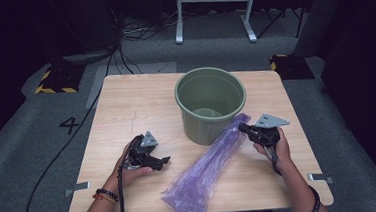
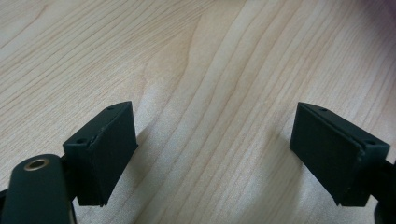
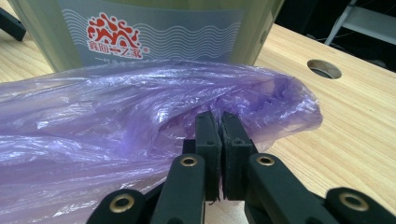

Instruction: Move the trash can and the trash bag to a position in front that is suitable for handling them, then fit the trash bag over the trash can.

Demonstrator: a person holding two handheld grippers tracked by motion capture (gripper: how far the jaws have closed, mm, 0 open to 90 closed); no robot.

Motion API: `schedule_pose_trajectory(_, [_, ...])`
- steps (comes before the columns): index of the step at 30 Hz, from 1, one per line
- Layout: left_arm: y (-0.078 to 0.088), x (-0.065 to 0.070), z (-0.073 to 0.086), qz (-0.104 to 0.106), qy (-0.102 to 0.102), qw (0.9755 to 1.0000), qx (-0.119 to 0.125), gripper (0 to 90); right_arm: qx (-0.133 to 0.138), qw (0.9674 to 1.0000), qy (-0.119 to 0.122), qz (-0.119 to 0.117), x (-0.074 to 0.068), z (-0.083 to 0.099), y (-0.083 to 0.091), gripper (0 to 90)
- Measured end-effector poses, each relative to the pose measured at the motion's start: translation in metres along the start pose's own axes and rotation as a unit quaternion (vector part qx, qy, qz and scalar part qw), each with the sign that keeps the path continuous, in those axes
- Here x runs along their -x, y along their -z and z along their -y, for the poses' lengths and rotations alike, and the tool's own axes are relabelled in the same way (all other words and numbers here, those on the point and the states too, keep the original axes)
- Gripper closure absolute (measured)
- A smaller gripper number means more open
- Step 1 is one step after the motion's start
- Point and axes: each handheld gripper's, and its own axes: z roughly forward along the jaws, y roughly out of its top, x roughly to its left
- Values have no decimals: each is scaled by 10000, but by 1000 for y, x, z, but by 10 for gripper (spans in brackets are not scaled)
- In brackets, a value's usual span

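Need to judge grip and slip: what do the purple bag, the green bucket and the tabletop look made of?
Purple bag: thin translucent plastic film, glossy, crinkled. Green bucket: apparently moulded plastic, smooth matte wall with a printed label. Table: pale wood-grain surface, possibly laminate.

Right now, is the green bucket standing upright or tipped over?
Upright. The green bucket stands on its base on the table, its open mouth facing up, with the purple bag lying beside it.
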Motion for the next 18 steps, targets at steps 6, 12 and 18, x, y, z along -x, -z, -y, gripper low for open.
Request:
schedule_pose_trajectory(6, [0, 0, 0, -1, -1, 10000, -1, 142, 42, 10000, -22, -21, 2, -1, 1, 879])
schedule_pose_trajectory(12, [0, 0, 0, -1, 2, 10000, -5, 142, 69, 10000, -15, -6, 2, -3, 2, 879])
schedule_pose_trajectory(18, [1, 4, -6, 162, 118, 9998, -73, 163, 162, 9999, -54, -27, 1, -6, 7, 879])
